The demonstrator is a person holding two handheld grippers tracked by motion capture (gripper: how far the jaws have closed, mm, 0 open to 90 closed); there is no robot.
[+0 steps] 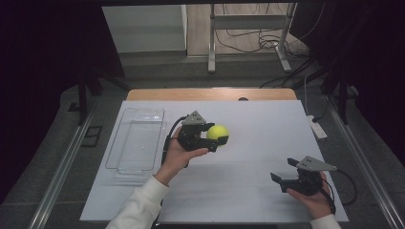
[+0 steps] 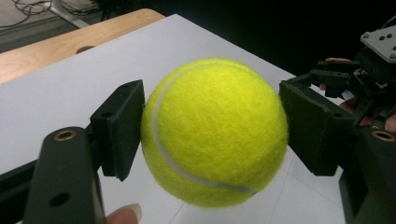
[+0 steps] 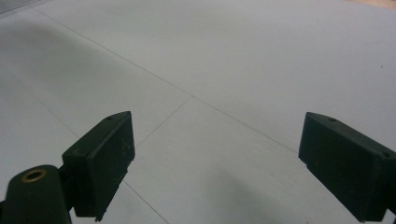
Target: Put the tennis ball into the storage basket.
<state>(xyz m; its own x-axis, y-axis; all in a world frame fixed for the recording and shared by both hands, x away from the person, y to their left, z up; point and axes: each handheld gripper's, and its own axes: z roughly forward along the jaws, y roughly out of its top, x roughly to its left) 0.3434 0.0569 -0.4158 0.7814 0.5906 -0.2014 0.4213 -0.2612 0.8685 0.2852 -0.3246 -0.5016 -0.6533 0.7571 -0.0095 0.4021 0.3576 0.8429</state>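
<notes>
Item: tennis ball, yellow-green felt with a white curved seam. Position: clamped between the two black jaws of the left gripper, one pad pressed on each side of it, held clear above the white table sheet near the middle of the table. In the high view the ball sits at the tip of that gripper, right of the person's left hand.

Left gripper: clenched on the tennis ball; grey three-cornered plate on top; black cable trailing from its body. A white sleeve covers the forearm behind it. A fingertip shows at the bottom edge of the left gripper view.

Right gripper: released, jaws standing wide apart with nothing between them; in the right gripper view they frame bare white sheet crossed by faint thin lines. It is held by the right hand low over the near right part of the table, well apart from the ball.

Clear plastic tray: rectangular, lying on the left part of the sheet, just left of the left hand.

Table: wooden top visible along the far edge beyond the sheet.

Surroundings: grey floor, a metal stand and loose cables beyond the table.
</notes>
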